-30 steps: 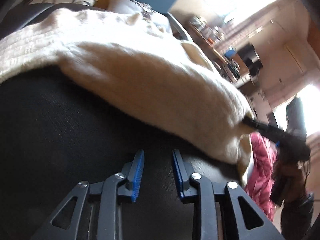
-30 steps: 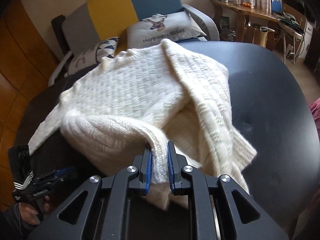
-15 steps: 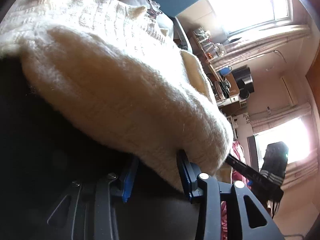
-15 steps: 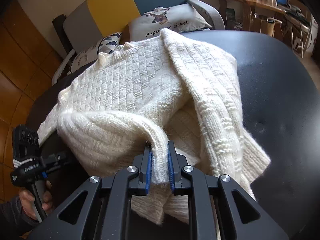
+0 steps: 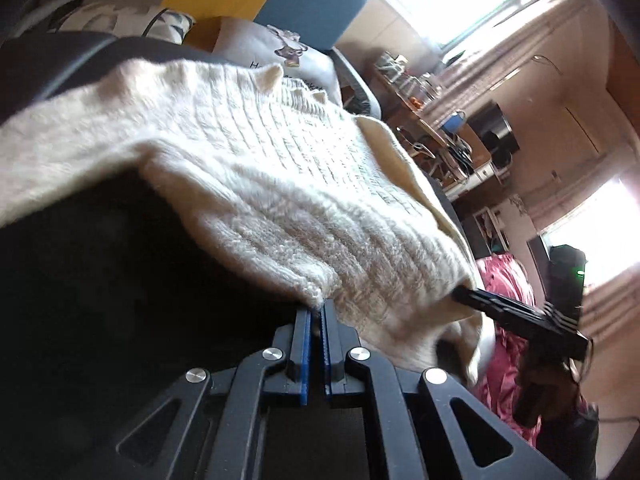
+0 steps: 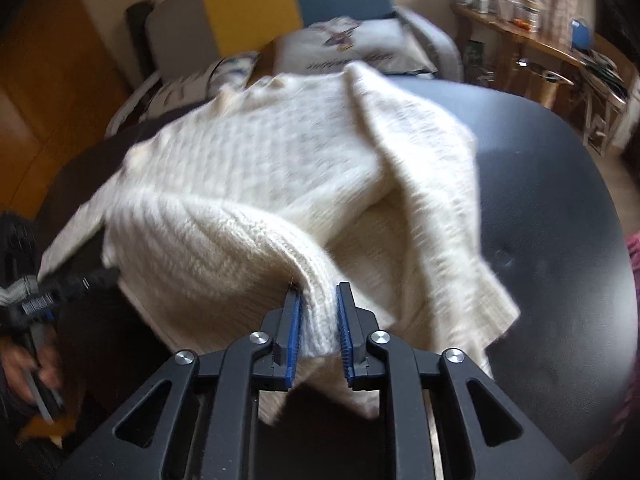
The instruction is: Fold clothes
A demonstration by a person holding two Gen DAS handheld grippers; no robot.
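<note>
Left wrist view low, close, right wrist view higher, angled down, both sharing the cream sweater [image 5: 288, 184].

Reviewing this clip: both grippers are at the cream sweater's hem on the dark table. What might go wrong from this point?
1. The right gripper is opening with the ribbed hem of the sweater between its pads; that corner may drop and undo the fold.
2. The left gripper is shut on only a thin edge of the hem; the heavy knit might slip out.
3. A sleeve cuff lies loose on the table and could bunch under the fold.
</note>
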